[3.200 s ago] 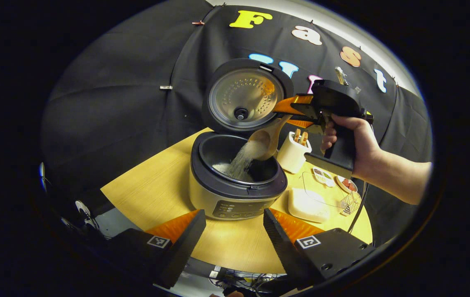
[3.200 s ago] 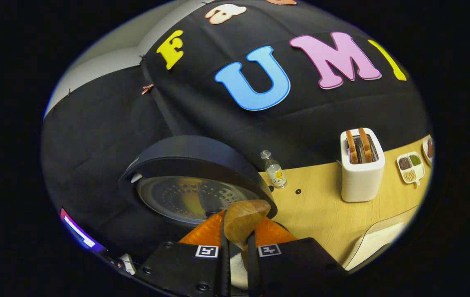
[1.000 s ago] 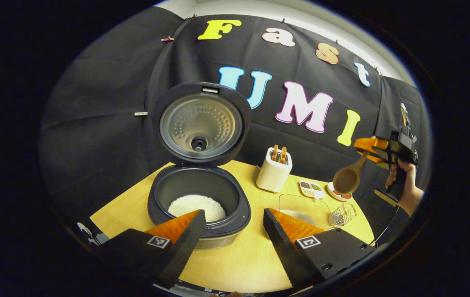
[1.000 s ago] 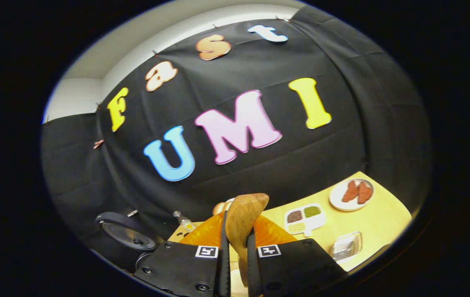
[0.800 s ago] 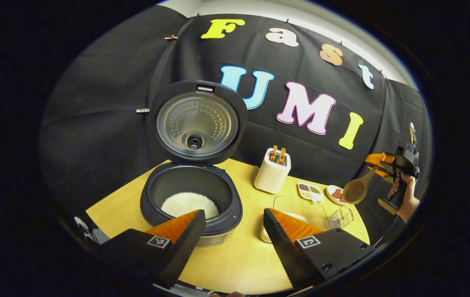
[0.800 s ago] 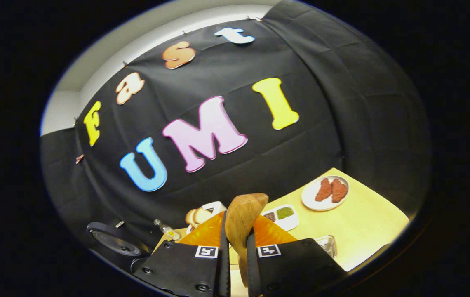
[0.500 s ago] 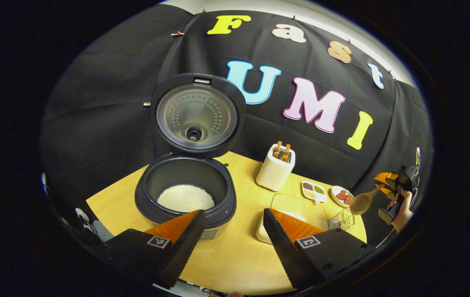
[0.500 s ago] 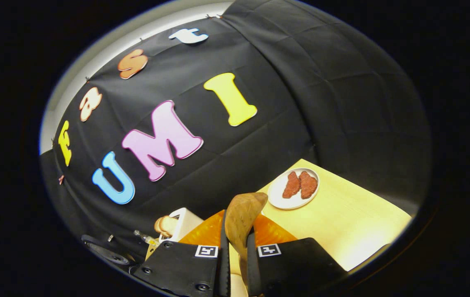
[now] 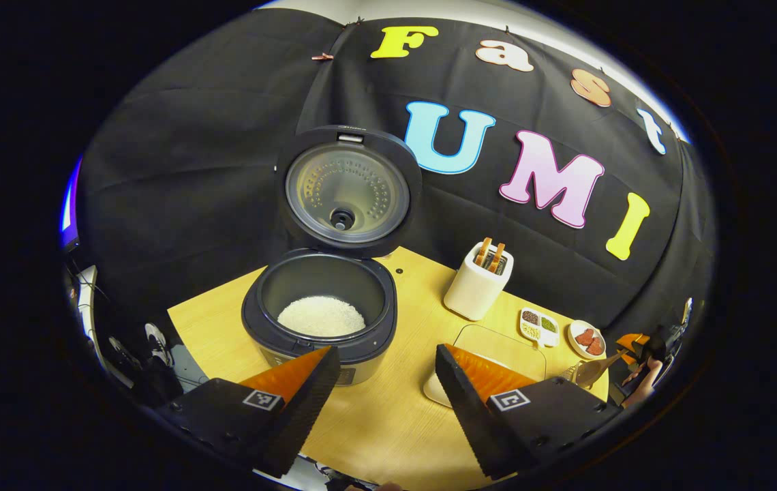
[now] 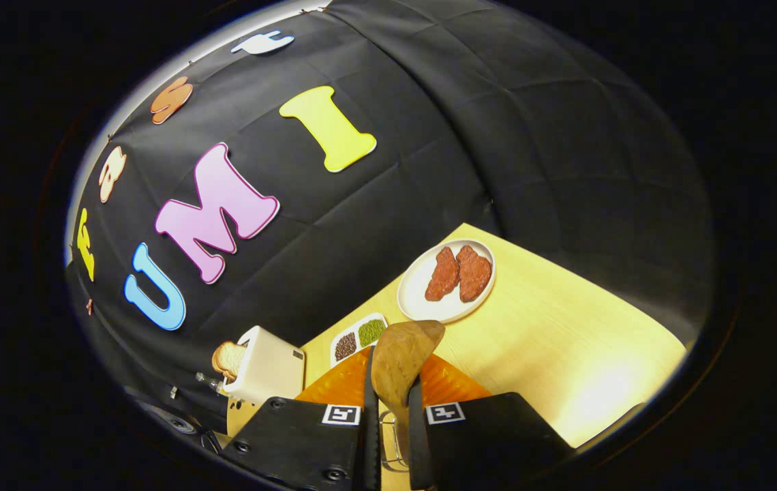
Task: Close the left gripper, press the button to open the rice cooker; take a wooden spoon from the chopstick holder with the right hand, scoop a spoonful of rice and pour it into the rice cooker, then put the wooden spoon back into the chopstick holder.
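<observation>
The rice cooker (image 9: 320,341) stands open on the wooden table, its lid (image 9: 347,194) upright and white rice (image 9: 320,316) in the pot. My left gripper (image 9: 385,382) hovers open in front of it, holding nothing. In the right gripper view the right gripper (image 10: 388,409) is shut on the wooden spoon (image 10: 399,361), bowl end forward, and wire of the chopstick holder (image 10: 392,436) shows just below between the fingers. In the left gripper view the right gripper (image 9: 637,344), a hand on it, holds the spoon (image 9: 593,372) low at the far right, beside the wire chopstick holder (image 9: 569,373).
A white toaster (image 9: 480,286) with toast, a divided condiment dish (image 9: 538,326) and a plate of meat (image 10: 446,279) stand along the back right. A clear container of rice (image 9: 491,344) lies right of the cooker. The table edge (image 10: 634,382) runs close on the right.
The right gripper has carried the emptied spoon away from the cooker, rightward and down to the wire holder at the table's far right. The left gripper stays open, its view slightly shifted.
</observation>
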{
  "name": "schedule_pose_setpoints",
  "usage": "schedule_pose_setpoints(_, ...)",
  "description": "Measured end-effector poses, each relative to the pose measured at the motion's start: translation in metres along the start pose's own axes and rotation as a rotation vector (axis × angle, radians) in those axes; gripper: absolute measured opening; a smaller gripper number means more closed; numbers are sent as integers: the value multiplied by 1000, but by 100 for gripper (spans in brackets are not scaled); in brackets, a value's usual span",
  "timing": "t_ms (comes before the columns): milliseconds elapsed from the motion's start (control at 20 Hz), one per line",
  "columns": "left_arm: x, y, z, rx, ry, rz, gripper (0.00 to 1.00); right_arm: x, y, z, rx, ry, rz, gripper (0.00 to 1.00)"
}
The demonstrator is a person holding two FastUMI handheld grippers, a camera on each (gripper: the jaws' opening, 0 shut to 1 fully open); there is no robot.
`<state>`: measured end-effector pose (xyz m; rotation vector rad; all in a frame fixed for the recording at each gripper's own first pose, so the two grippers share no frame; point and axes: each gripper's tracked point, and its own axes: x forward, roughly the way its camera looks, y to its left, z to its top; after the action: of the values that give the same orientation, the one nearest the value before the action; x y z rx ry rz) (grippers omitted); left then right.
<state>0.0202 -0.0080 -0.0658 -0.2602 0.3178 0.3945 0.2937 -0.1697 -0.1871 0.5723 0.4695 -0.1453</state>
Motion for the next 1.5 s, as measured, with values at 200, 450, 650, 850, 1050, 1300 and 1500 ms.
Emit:
schedule_pose_setpoints(200,-14,-6,9,24,-34,38,95,17,-14,-20,14,39,-17,20)
schedule_pose_setpoints(450,-18,-8,38,69,-121,28,95,5,-11,-11,0,-5,-13,25)
schedule_pose_setpoints(650,-20,5,87,107,-248,1,95,-30,-7,-2,-62,-72,-55,80)
schedule_pose_setpoints(850,-21,21,145,231,-407,-20,95,-83,-10,14,-251,-187,-125,98)
schedule_pose_setpoints(1050,-9,25,193,251,-517,-96,95,-143,-8,1,-288,-214,-147,98)
schedule_pose_setpoints(1300,31,40,242,302,-614,-123,95,-212,9,-38,-383,-212,-130,98)
schedule_pose_setpoints(1500,69,37,276,316,-695,-150,92,-262,28,-50,-459,-236,-113,98)
